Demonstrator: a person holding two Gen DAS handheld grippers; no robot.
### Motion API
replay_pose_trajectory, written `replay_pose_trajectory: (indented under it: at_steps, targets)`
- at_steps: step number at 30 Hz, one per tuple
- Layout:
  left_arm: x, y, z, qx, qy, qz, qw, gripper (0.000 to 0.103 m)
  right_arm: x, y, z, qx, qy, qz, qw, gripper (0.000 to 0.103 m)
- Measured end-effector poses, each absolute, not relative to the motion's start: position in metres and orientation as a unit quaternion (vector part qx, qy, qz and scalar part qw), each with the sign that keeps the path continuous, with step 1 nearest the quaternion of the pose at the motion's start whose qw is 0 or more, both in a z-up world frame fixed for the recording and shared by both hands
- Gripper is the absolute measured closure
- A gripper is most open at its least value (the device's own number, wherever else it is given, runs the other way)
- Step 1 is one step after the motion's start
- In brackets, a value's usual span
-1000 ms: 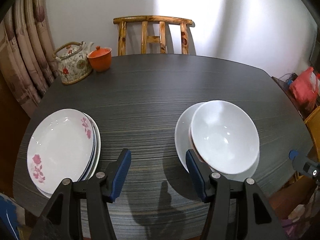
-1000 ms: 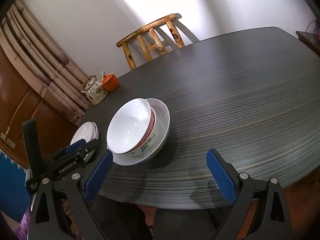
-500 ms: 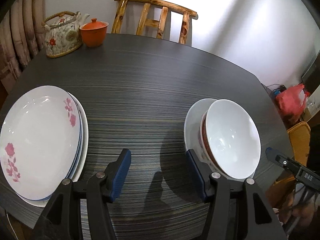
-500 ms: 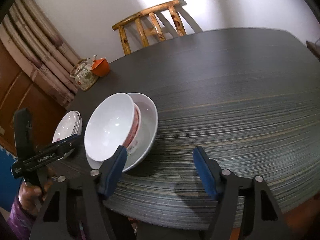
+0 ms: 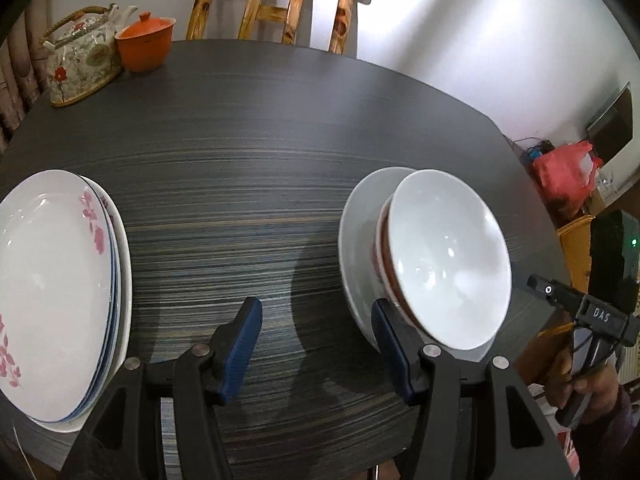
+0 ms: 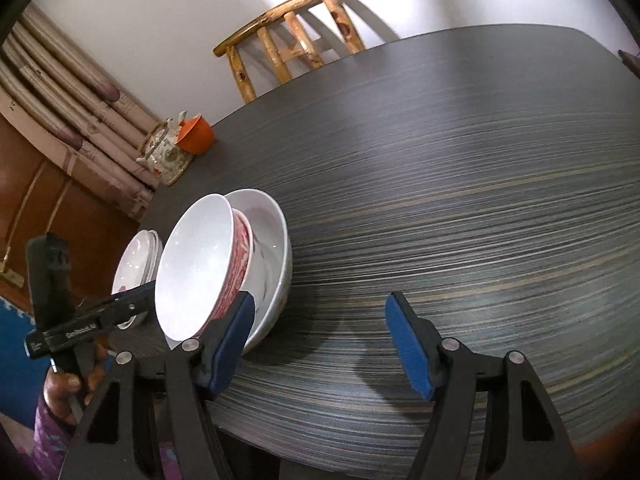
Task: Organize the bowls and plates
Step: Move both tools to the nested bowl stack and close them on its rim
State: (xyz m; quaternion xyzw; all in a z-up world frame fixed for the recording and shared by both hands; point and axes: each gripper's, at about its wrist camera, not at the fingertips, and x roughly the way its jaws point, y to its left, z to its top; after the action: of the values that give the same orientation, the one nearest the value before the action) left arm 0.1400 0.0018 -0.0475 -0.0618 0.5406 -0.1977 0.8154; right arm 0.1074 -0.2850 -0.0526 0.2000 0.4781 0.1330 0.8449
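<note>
A plain white bowl [image 5: 448,260] sits tilted in a red-patterned bowl [image 6: 241,256], and both rest in a wide white bowl [image 5: 358,232] on the dark table [image 5: 280,140]. A stack of plates [image 5: 52,280], the top one with pink flowers, lies at the near left edge. My left gripper [image 5: 316,320] is open over bare table between the plates and the bowls, its right finger close to the wide bowl's near rim. My right gripper [image 6: 320,312] is open and empty, its left finger just in front of the bowl stack [image 6: 196,264].
A flowered teapot [image 5: 80,60] and an orange lidded cup [image 5: 146,46] stand at the far left corner. A wooden chair [image 5: 280,8] is behind the table. A red bag [image 5: 564,176] lies on the floor to the right. A hand [image 6: 68,384] holds the left gripper's handle.
Both grippers have come down and closer to the table, so the plates and bowls look larger. The right gripper's jaws have narrowed and its left finger now stands at the bowl stack.
</note>
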Motion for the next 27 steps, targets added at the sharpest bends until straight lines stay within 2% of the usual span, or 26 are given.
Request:
replay_pose_trajectory:
  at_steps: [6, 8, 10, 19, 24, 25, 27]
  targets:
    - [0.145, -0.005, -0.055, -0.052, 0.545, -0.201, 0.812, 0.044, 0.123, -0.285, -0.061, 0.201, 0.495, 0.152, 0.831, 0.038]
    - [0.148, -0.007, -0.057, -0.041, 0.548, -0.193, 0.813, 0.036, 0.128, -0.284, -0.065, 0.201, 0.503, 0.159, 0.826, 0.045]
    - [0.149, -0.008, -0.06, -0.04, 0.554, -0.184, 0.811, 0.035, 0.133, -0.283, -0.066, 0.204, 0.506, 0.167, 0.821, 0.049]
    - [0.16, -0.005, -0.069, -0.05, 0.561, -0.199, 0.802, 0.035, 0.158, -0.263, -0.076, 0.171, 0.543, 0.186, 0.801, 0.062]
    - [0.163, -0.003, -0.076, -0.075, 0.566, -0.204, 0.796, 0.035, 0.171, -0.265, -0.086, 0.186, 0.564, 0.203, 0.779, 0.062]
    - [0.163, -0.002, -0.077, -0.076, 0.566, -0.202, 0.796, 0.035, 0.172, -0.263, -0.087, 0.181, 0.565, 0.207, 0.778, 0.062]
    - [0.163, -0.004, -0.077, -0.083, 0.562, -0.205, 0.797, 0.043, 0.173, -0.261, -0.089, 0.176, 0.565, 0.212, 0.778, 0.061]
